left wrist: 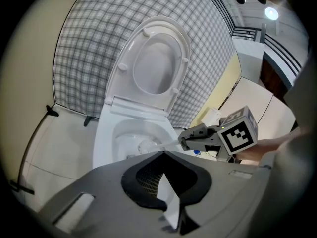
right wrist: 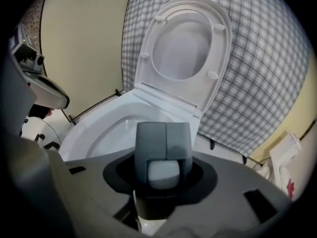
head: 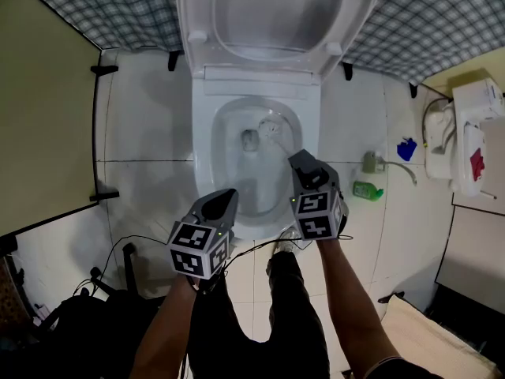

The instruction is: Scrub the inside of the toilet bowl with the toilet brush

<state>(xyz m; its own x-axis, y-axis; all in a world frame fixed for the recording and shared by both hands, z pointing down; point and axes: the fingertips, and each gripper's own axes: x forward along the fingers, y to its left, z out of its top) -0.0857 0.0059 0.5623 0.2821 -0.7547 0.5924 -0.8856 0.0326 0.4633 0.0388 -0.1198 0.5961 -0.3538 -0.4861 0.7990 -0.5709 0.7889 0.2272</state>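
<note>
R tool point(head: 301, 164) is clamped on the brush point(head: 272, 128) handle, jaws held fairly wide by it. Brush head sits low in the bowl point(head: 207, 160), near the drain. Best approach, I'd say: firm grip, sweep the head round the walls & under the rim, not just the bottom. L tool point(head: 223, 202) has nothing in it; can't tell its jaw gap. Bristles blurry, under-rim hidden.
</note>
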